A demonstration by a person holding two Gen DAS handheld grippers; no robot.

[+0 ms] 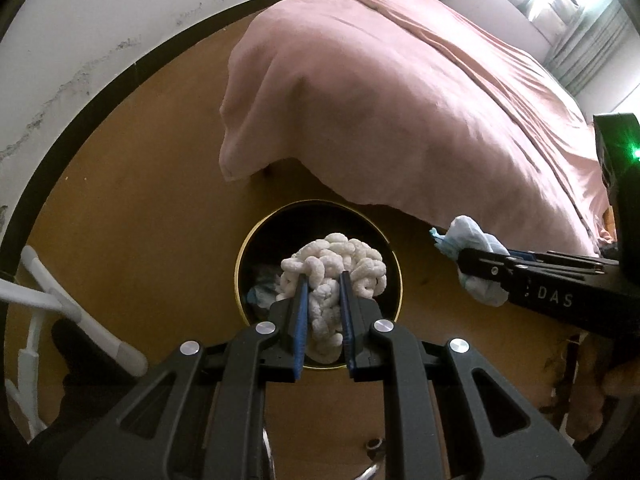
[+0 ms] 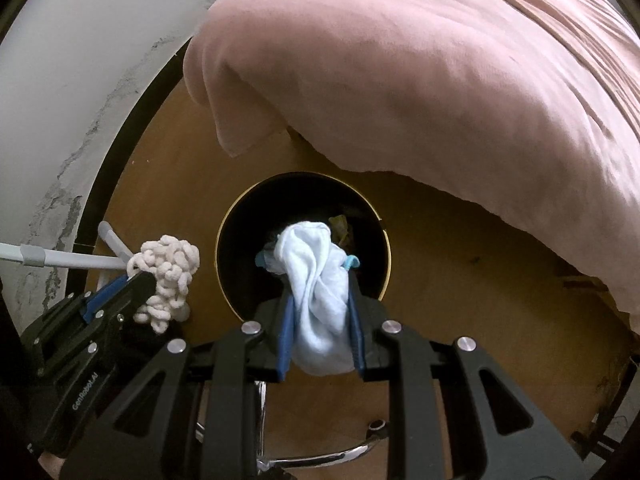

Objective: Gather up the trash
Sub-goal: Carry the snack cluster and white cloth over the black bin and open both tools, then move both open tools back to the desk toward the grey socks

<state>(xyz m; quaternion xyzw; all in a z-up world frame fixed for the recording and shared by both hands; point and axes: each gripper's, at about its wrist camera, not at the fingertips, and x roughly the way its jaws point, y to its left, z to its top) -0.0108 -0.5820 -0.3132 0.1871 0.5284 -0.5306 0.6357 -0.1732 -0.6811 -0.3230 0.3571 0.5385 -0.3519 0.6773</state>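
Left wrist view is showing the pink bedspread [image 1: 400, 92] filling the upper right, hanging over the brown floor [image 1: 132, 208]. Below its hem, the round black bin [image 1: 256, 236] is standing upright on that floor, mouth facing up, some scraps already lying at its bottom.

I am holding my left claw [image 1: 324, 280] pointed steeply down over the bin mouth. Its blue pads are pinching a white foam clump [image 1: 340, 264], jaws nearly closed on it. The clump is bulging beyond the tips and appears against the bin opening, so the bin is lying straight ahead along the fingers.

I am holding my right claw [image 2: 320, 280] likewise, jaws clamped on a pale blue cloth wad [image 2: 316, 288]. In the right wrist view the wad is running lengthwise between the fingers, its free end appearing against the bin [image 2: 240, 216] opening. In the left wrist view that claw [image 1: 460, 264] is entering from the right, its wad [image 1: 468, 236] showing against floor just right of the rim.

Judgement: both items are poised for dropping. Which claw is standing closer over the mouth cannot be settled, as each camera centres its own load on it. Releasing the left load first looks safer; the right may need shifting inward to clear the rim.
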